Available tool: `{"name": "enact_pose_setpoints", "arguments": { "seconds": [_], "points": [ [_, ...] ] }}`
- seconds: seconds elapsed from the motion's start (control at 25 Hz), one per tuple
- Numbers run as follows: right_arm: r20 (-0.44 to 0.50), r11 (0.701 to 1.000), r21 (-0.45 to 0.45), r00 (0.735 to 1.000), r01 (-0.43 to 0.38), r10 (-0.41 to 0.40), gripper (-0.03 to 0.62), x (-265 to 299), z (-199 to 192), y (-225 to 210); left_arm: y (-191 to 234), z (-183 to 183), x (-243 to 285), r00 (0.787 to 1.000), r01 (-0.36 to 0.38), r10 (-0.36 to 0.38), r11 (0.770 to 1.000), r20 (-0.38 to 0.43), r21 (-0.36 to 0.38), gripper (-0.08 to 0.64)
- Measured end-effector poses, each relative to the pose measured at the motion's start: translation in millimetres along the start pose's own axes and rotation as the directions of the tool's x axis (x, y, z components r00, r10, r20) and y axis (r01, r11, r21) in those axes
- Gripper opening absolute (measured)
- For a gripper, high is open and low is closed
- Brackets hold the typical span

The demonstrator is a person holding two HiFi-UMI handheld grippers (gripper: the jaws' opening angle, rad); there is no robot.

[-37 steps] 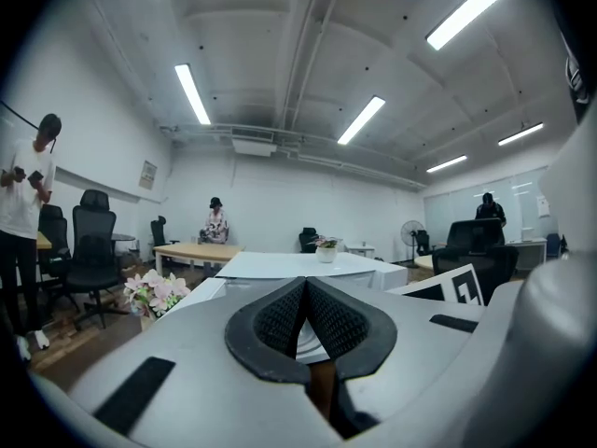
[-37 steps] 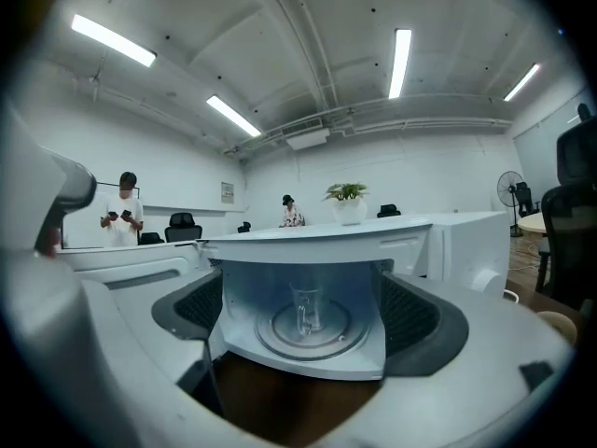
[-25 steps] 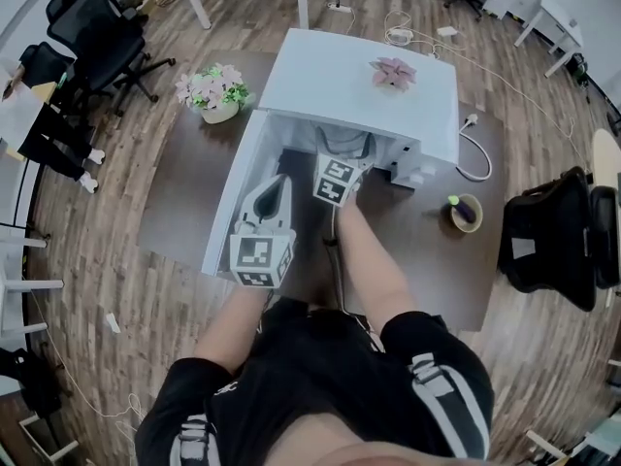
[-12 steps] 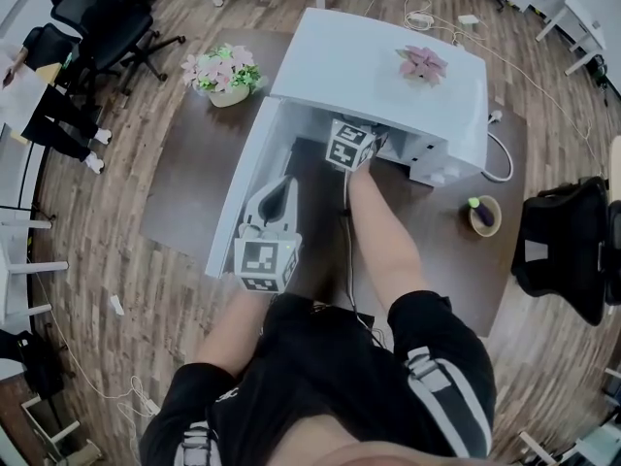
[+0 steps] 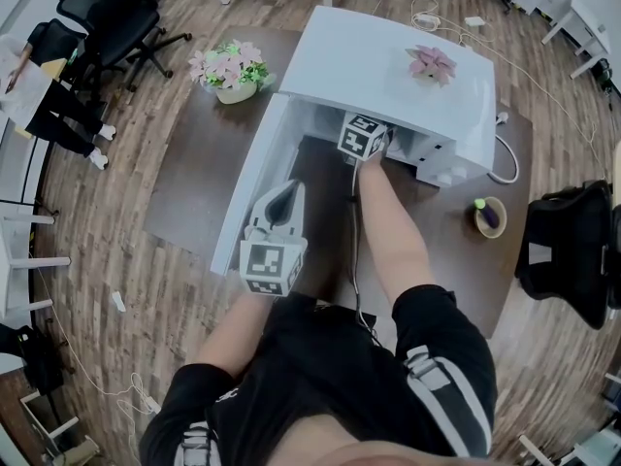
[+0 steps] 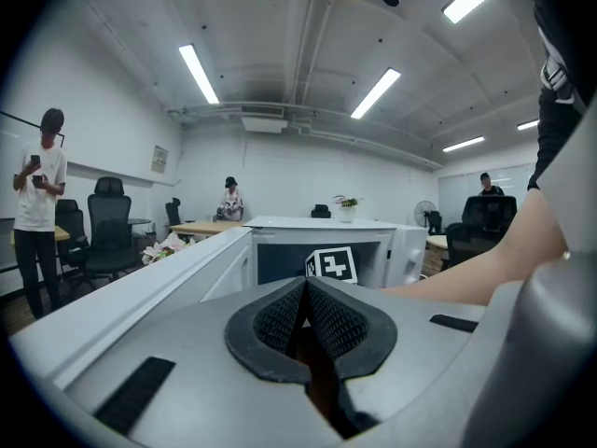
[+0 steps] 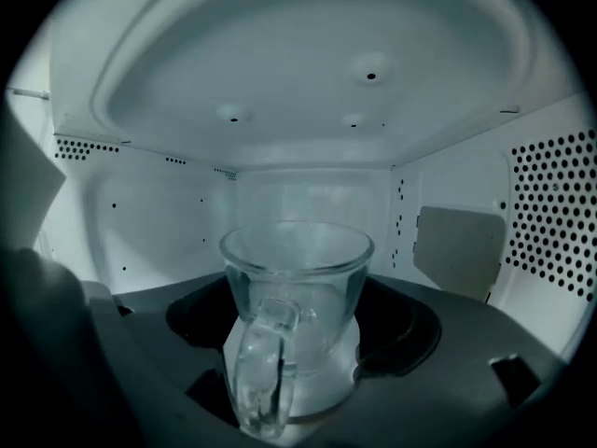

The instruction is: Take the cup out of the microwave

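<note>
A clear glass cup [image 7: 298, 278] with its handle facing me stands upright on the floor of the white microwave [image 5: 388, 61]. My right gripper [image 7: 298, 329] is reached into the cavity, its jaws closing with the cup between the dark pads [image 7: 403, 320]; narrow gaps still show beside the glass. In the head view only its marker cube [image 5: 362, 136] shows at the oven's mouth, and the cup is hidden. My left gripper [image 5: 284, 194] is shut on nothing and hangs beside the swung-open door [image 5: 247, 187]; the left gripper view shows its fingertips [image 6: 306, 297] pressed together.
A flower pot [image 5: 231, 71] stands on the brown table [image 5: 194, 163] left of the door. A pink flower [image 5: 431, 64] sits on the oven's top, and a small bowl [image 5: 490, 216] lies at the right. Office chairs [image 5: 107, 13] and a standing person [image 6: 37, 213] are beyond.
My right gripper has pushed deeper into the microwave, so its marker cube now sits at the opening. The left gripper has hardly shifted.
</note>
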State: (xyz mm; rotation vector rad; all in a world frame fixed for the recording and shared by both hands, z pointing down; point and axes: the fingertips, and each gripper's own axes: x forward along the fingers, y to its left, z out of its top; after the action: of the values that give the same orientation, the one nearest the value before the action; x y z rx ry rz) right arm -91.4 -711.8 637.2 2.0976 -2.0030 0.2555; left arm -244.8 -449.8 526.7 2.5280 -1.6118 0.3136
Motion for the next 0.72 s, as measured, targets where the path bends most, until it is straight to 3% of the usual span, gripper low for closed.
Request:
{"name": "enact_pose_setpoints", "arguments": {
  "seconds": [0.32,0.48,0.72],
  "points": [
    [0.017,1.000,0.006,1.000,-0.018,0.018,0.376,-18.6,-0.1,-5.1,-6.0,10.5,-4.2,0.999,0.012,-0.012,1.000,0.037,0.000,0.000],
    [0.058,0.999,0.032,0.997,-0.043,0.041,0.376,-44.7,10.3,-6.5,-9.8,15.8,-6.5,0.999,0.024,-0.024,1.000,0.048,-0.012,0.000],
    [0.093,0.996,-0.001,0.991,-0.093,0.093,0.376,-94.2,14.5,0.1,-13.3,29.8,-11.3,0.996,0.035,-0.031,0.999,0.084,-0.041,0.000]
  ]
}}
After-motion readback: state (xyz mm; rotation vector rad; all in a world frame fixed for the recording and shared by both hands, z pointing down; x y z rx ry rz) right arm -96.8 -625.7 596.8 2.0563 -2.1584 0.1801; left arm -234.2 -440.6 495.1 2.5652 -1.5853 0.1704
